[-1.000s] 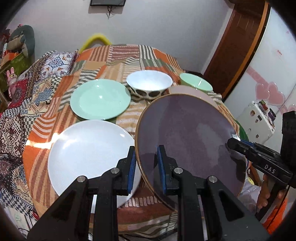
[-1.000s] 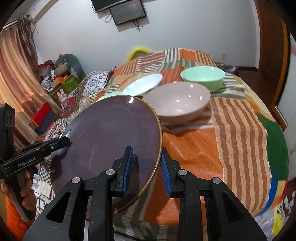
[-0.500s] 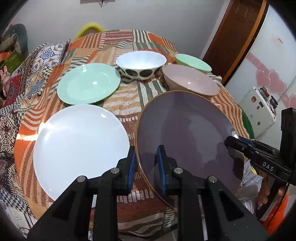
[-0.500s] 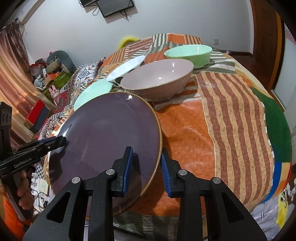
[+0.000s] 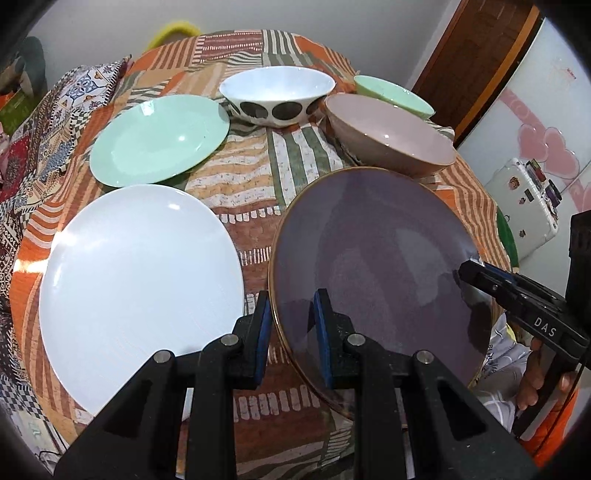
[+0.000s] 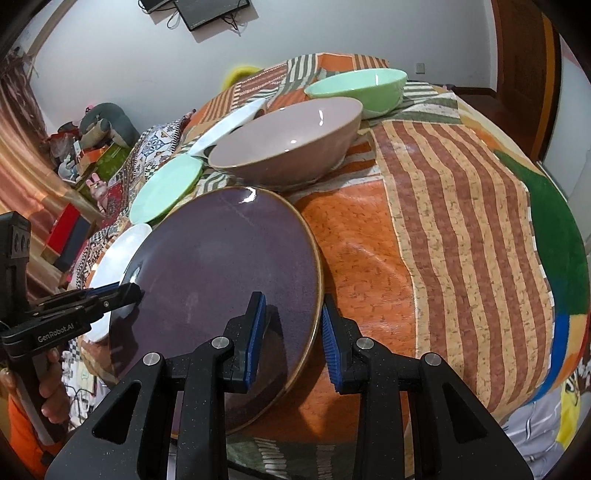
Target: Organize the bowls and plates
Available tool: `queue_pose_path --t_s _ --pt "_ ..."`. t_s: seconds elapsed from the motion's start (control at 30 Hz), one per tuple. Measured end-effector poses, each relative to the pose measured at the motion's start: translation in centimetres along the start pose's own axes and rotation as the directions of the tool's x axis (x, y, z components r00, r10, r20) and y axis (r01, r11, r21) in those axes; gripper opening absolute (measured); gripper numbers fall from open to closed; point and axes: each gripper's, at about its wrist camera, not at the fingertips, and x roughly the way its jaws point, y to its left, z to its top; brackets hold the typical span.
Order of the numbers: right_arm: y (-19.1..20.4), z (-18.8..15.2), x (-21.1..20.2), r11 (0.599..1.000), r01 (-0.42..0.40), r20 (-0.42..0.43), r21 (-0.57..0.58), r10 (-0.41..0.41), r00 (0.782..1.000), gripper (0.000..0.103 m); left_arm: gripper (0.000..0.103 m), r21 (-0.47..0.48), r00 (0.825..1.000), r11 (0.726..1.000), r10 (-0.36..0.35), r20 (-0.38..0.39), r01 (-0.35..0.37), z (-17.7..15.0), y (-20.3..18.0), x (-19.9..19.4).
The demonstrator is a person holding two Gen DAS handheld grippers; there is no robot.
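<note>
Both grippers, left (image 5: 291, 332) and right (image 6: 290, 334), clamped on opposite rims of the purple plate (image 5: 373, 273) at the table's near edge, white plate (image 5: 140, 277) just left, pink bowl (image 5: 391, 133) just beyond, mint plate (image 5: 159, 138), spotted bowl (image 5: 277, 94) and green bowl (image 5: 393, 94) farther back.

**Colours on the table**

Purple plate (image 5: 373, 266), matte, thin gold-brown rim. White plate (image 5: 136, 280), plain. Mint-green plate (image 5: 159, 138). White bowl (image 5: 277, 94) with big black dots outside. Pink-beige bowl (image 5: 391, 134), browner outside. Mint-green bowl (image 6: 358, 90). Tablecloth (image 6: 443, 221): orange, rust and cream stripes, patchwork, green and blue patch at edge. Black grippers, blue pads (image 6: 255, 332). Yellow object (image 5: 173, 31) behind, maybe a chair back.
</note>
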Motion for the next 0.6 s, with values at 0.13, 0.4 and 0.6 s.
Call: queue_pose_path --t_s 0.13,0.4,0.6 --pt "-0.1 0.1 0.5 1.000 -0.001 -0.011 0.008 0.001 1.000 0.027 0.021 -0.001 1.000 1.000 0.011 -0.013 -0.011 0.1 0.0 0.7" --pt "0.0 0.0 0.8 1.000 -0.004 -0.022 0.008 0.004 1.000 0.029 0.021 -0.007 1.000 1.000 0.006 -0.026 -0.006 0.2 0.3 1.4" --pt "0.3 0.1 0.9 1.000 -0.001 -0.029 0.003 0.001 1.000 0.030 0.021 -0.029 0.999 1.000 -0.006 -0.032 0.005 0.1 0.6 1.5"
